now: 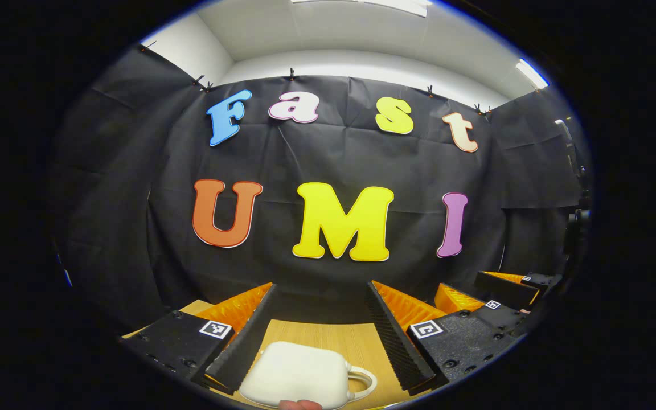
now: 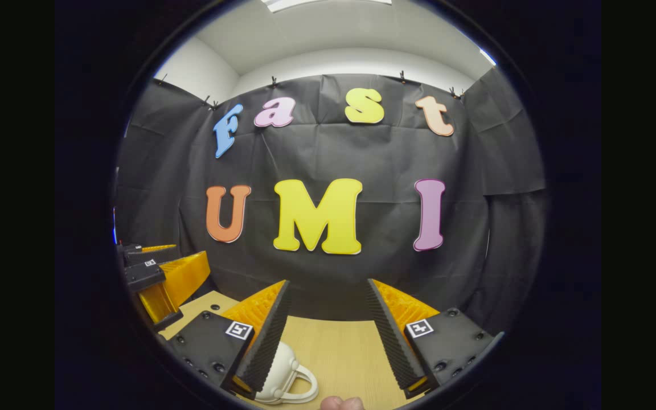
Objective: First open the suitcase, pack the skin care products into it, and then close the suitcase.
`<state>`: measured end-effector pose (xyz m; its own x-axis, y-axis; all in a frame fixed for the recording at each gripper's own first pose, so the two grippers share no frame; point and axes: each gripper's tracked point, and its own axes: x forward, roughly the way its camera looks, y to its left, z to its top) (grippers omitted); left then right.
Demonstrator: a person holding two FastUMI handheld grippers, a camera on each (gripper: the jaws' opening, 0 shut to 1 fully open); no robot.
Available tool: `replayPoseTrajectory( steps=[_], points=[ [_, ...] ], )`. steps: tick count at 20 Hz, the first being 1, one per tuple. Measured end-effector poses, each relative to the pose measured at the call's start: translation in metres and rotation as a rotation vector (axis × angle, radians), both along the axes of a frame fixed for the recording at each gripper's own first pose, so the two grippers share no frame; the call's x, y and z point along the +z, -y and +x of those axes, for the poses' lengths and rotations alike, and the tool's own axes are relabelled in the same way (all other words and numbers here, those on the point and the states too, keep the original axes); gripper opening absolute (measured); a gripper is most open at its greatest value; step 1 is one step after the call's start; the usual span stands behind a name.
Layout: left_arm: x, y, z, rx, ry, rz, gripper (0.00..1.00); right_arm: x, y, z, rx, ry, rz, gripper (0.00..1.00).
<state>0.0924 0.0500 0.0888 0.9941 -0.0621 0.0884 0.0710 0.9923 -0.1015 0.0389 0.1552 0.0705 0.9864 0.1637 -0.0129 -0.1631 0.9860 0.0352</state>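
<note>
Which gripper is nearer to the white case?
Left. The left gripper hangs open right above the case, which lies between its fingers. The right gripper is open beside it, the case by its left finger.

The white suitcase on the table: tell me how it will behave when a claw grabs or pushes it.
The white suitcase looks like a smooth, rounded hard shell, so it is probably stiff and may slip between fingers. It lies flat on the wooden table, so tipping or rolling seems unlikely; a push would likely slide it. Its loop handle seems the surest hold.
</note>
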Motion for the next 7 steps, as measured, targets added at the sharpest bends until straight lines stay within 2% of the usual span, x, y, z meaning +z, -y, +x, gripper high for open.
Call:
replayPoseTrajectory(
  steps=[7],
  points=[
    [-0.0026,0.0005,-0.0014,0.024,-0.001,0.015,0.98,-0.0022,-0.0047,-0.0018,0.008,0.000,-0.005,0.79]
  ],
)
